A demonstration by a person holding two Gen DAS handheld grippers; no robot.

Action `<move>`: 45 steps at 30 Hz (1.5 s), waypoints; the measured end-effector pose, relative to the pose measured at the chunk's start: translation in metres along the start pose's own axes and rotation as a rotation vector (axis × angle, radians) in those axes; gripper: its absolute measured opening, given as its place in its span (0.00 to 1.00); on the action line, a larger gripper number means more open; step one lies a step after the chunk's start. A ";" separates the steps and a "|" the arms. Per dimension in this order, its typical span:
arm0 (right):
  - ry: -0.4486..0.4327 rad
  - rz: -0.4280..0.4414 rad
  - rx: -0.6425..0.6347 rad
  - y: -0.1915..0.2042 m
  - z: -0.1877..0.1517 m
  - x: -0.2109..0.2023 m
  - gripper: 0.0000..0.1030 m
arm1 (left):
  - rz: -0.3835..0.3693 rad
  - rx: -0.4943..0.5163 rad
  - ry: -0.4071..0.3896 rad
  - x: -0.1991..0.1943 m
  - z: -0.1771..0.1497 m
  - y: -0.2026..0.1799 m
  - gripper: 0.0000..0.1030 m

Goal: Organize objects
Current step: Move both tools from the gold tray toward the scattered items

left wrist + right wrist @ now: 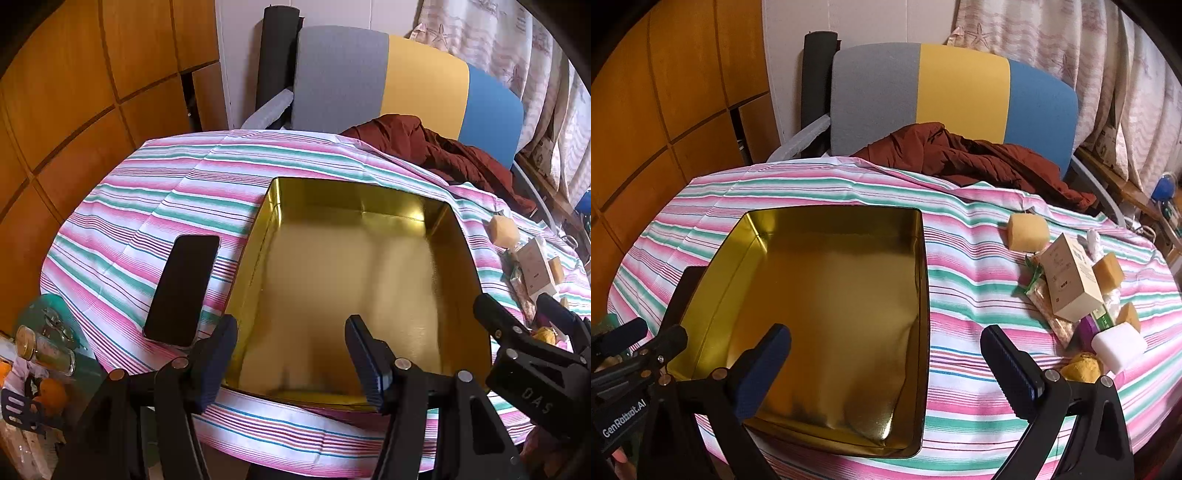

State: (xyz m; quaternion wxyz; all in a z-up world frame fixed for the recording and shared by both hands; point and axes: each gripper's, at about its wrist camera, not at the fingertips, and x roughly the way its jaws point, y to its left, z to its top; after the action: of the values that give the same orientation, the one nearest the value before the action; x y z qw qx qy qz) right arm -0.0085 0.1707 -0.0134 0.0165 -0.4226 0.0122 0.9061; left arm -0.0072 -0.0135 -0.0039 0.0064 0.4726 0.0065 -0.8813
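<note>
1. Left gripper (pixel 291 354): jaws spread, nothing between them; gold tin (pixel 369 229) directly ahead, phone (pixel 183 290) to its left.
2. Right gripper (pixel 886 360): jaws fully spread, empty; sponges and carton (pixel 1071 280) ahead-right.

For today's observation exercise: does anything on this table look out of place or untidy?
Yes. The small items, a box, sponges and packets, lie jumbled in a heap right of the empty gold tin. A dark red garment spills onto the striped tablecloth's far edge.

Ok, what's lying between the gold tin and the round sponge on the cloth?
Nothing: in the right wrist view, only bare striped tablecloth lies between the tin and the sponge.
</note>
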 end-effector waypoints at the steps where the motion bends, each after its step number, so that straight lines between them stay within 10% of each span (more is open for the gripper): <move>1: -0.001 0.003 0.000 0.000 0.000 0.000 1.00 | 0.001 0.001 0.002 0.000 0.000 0.000 0.60; 25: -0.162 0.043 0.067 -0.031 -0.010 -0.034 1.00 | 0.042 0.086 -0.014 -0.003 -0.011 -0.029 0.60; 32: -0.274 0.013 0.089 -0.082 -0.028 -0.055 1.00 | -0.136 0.101 0.055 0.000 -0.025 -0.059 0.60; 45: -0.151 -0.160 0.436 -0.265 -0.109 -0.053 0.88 | -0.390 0.177 0.139 -0.011 -0.051 -0.142 0.61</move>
State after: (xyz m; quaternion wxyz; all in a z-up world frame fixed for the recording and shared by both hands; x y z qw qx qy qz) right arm 0.1196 0.4304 -0.0446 0.1799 -0.3397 0.1726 0.9069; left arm 0.0391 0.1294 -0.0221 -0.2059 0.5205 0.0208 -0.8284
